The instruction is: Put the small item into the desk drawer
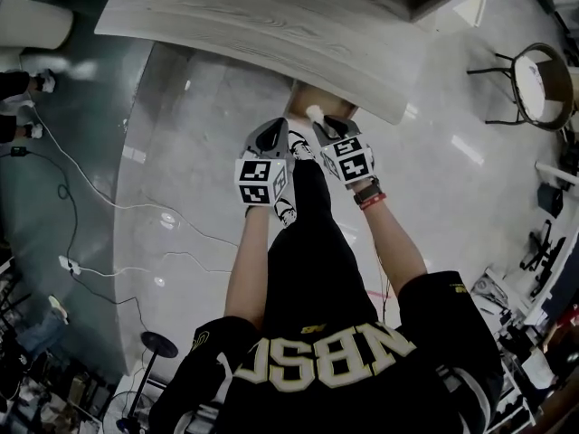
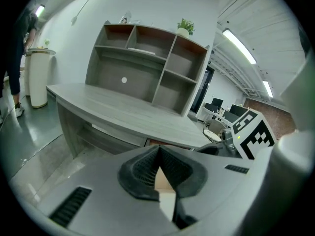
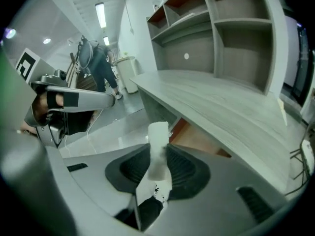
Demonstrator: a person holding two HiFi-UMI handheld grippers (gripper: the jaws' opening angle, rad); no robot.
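Observation:
My right gripper (image 1: 324,127) is shut on a small white item (image 3: 158,151). The item stands upright between the pads and pokes out past them. It hangs just in front of the open desk drawer (image 3: 197,139), whose brown inside shows under the grey wooden desk top (image 1: 271,25). In the head view the white item (image 1: 314,113) sits at the drawer's front edge (image 1: 312,98). My left gripper (image 1: 271,138) is close beside the right one, with its fingertips touching and nothing between them. A brown strip of the drawer (image 2: 157,142) shows just past its jaws (image 2: 158,149).
A grey shelf unit (image 2: 147,68) stands on the desk with a small plant (image 2: 184,27) on top. A chair (image 1: 534,84) stands at the right, cables (image 1: 109,197) trail over the floor at the left. A person (image 3: 101,63) stands far off by a white bin (image 2: 37,77).

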